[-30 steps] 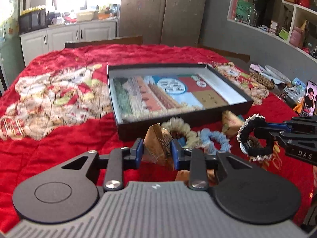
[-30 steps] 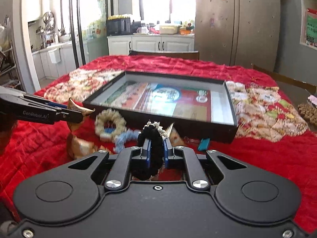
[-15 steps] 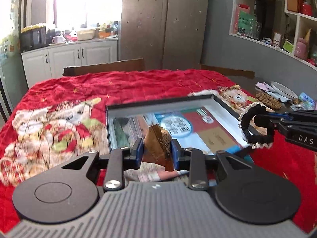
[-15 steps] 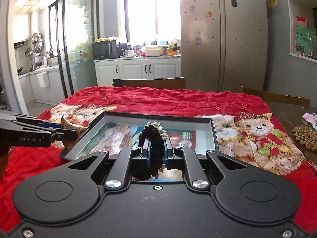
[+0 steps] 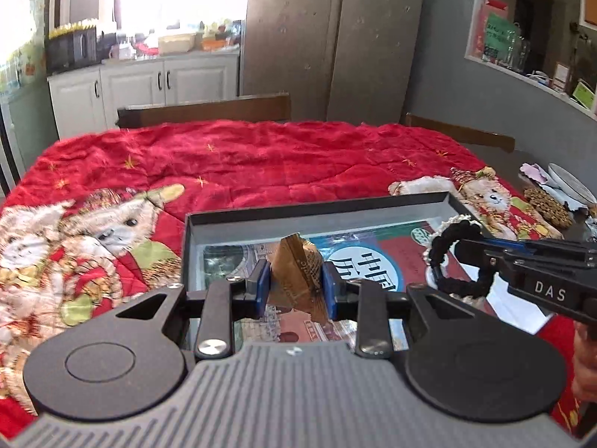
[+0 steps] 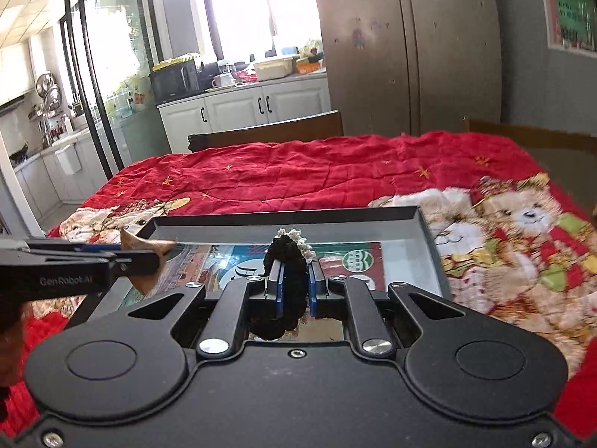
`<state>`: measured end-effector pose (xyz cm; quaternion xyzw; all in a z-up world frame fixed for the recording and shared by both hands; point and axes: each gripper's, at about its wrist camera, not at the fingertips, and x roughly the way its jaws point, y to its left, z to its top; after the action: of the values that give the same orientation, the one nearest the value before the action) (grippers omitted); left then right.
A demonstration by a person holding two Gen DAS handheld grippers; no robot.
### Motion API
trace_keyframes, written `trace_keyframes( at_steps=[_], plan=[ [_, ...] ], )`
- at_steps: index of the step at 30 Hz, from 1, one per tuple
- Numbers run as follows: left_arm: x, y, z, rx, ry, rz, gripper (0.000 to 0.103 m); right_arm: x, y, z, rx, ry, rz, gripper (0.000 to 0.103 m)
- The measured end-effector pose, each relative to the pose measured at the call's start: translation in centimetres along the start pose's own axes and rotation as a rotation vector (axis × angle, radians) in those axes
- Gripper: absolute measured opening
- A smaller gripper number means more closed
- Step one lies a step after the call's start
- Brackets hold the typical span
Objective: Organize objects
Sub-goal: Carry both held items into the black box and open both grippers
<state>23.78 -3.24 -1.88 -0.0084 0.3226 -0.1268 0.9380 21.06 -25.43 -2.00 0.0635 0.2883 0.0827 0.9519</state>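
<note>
**A:** What is each gripper carrying?

**B:** The left gripper [image 5: 294, 285] is pinching a crumpled gold packet [image 5: 298, 270] between its blue pads. The right gripper [image 6: 294, 285] is clamping narrowly on a black scrunchie [image 6: 285, 261] with a white lace edge. Both are hanging in the air over the shallow black box [image 5: 317, 209], which is sitting on a red quilt [image 5: 242, 156] printed with teddy bears.

**A:** So what could be going wrong from here?

**B:** The two grippers are working close together over the same box, so I judge they could be knocking into each other while lowering. The packet is stiff and sitting tilted between the pads; it may be springing sideways on release and landing on the rim or outside. The scrunchie is soft and fuzzy, so it might be clinging to a pad and dragging out as the gripper lifts. A bump on the box wall could be sliding the box across the quilt.
</note>
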Motion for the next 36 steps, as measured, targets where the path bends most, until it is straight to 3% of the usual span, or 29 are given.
trace_keyframes(
  at_steps=[16, 36],
  plan=[
    [4.5, -0.3, 0.6, 0.001, 0.032, 0.009, 0.033, 6.2, -1.7, 0.6, 0.055, 0.068, -0.014, 0.012],
    [5.9, -0.8, 0.2, 0.040, 0.058, 0.046, 0.034, 7.7, -2.1, 0.7, 0.056, 0.142, -0.041, 0.014]
  ],
)
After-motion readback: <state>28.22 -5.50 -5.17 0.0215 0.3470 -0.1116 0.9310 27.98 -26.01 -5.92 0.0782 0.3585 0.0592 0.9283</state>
